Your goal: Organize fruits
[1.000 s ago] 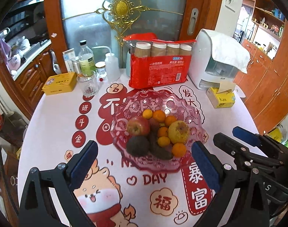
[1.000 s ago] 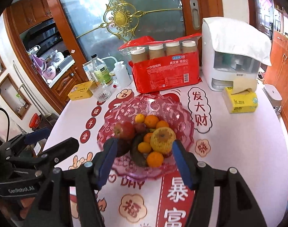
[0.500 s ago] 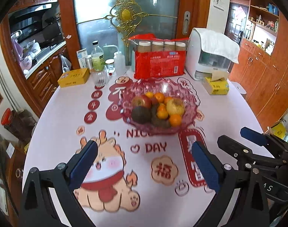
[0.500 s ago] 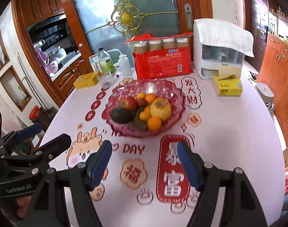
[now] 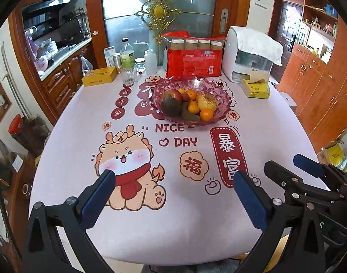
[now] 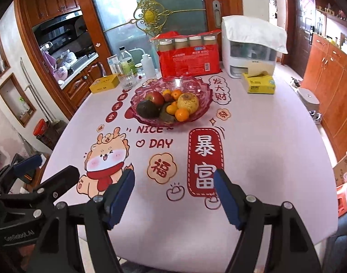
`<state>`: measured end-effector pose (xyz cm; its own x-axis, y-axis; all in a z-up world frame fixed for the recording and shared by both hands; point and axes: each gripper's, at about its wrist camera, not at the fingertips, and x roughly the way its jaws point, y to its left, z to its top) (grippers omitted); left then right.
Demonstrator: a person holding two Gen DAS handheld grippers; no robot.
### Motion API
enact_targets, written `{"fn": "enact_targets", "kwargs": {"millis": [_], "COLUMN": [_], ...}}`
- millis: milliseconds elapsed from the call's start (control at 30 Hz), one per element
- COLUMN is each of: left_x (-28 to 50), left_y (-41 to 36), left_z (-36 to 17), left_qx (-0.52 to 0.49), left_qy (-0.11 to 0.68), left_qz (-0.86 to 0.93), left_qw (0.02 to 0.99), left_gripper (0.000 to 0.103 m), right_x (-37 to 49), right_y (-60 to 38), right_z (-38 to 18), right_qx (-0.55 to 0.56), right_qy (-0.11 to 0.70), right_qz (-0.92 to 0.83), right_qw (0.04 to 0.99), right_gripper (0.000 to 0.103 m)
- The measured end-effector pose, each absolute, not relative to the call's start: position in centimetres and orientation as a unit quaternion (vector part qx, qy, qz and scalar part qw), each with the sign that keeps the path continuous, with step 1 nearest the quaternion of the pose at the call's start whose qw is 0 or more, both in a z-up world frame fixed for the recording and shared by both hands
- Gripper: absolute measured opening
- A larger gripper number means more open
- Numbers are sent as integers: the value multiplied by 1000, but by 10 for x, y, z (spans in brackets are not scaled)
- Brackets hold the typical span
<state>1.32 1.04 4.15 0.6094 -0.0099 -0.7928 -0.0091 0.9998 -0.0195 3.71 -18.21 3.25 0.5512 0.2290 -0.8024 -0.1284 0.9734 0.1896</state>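
Note:
A pink glass bowl (image 5: 221, 111) (image 6: 203, 95) stands past the middle of the table. In it lie a red apple (image 5: 172, 95), a dark avocado (image 5: 170, 107), a yellow pear-like fruit (image 5: 207, 101) and several small oranges (image 5: 206, 115). My left gripper (image 5: 173, 177) is open and empty over the cartoon print near the table's front edge, well short of the bowl. My right gripper (image 6: 174, 176) hangs beside it, also open with nothing between its blue pads. Each shows in the other's view: the right gripper (image 5: 287, 163), the left gripper (image 6: 49, 167).
At the back stand a red pack of paper cups (image 5: 194, 61), a white appliance under a cloth (image 5: 248, 61), a yellow tissue box (image 5: 255, 88), a glass (image 5: 128, 75), bottles and a yellow box (image 5: 99, 76). Printed tablecloth lies between grippers and bowl.
Both grippers have drawn back from just over the bowl to the near edge of the table. The right gripper's jaws stand wider than a second ago.

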Motion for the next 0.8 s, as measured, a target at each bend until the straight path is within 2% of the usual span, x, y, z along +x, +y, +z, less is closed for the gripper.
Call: {"fn": "enact_targets", "kwargs": {"millis": [800], "left_x": [22], "left_y": [3], "left_z": [20], "left_qx": [-15], "left_qy": [474], "left_qz": [15], "left_qw": [880], "left_gripper": [102], "right_x": [29], "right_y": [-196], "right_z": [27], "right_qx": [54], "right_qy": [464], "right_qz": [68], "right_qw": [881], "right_gripper": [72]}}
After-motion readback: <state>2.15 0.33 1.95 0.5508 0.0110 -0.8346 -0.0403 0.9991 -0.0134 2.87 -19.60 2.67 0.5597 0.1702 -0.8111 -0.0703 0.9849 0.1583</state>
